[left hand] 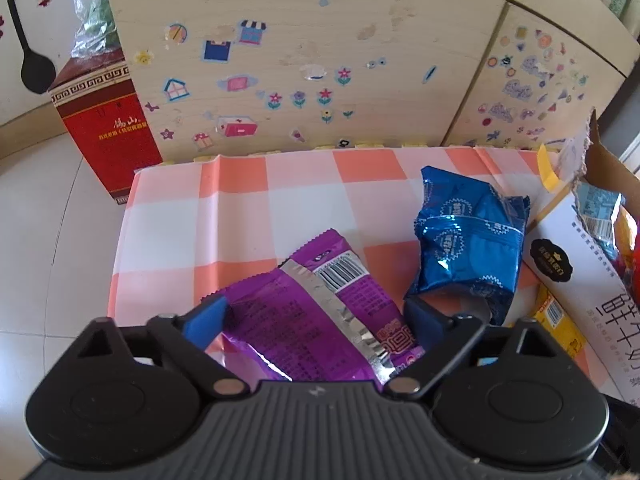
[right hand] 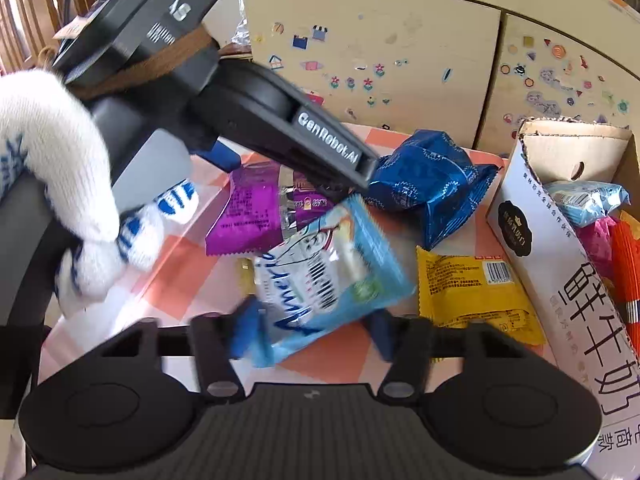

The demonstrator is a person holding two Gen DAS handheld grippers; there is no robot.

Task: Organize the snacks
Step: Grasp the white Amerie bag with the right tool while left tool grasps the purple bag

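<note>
A purple snack packet lies on the orange-and-white checked cloth. My left gripper straddles it, its blue pads beside the packet's edges and not clearly pressing, so it reads as open. A dark blue packet sits just beyond, to the right. My right gripper has a light blue packet pinched by its narrow end, tilted. A yellow packet lies flat against the white carton, which holds several packets.
A gloved hand holds the left gripper at the left of the right wrist view. A cabinet covered in stickers stands right behind the table. A red box stands on the tiled floor to the left.
</note>
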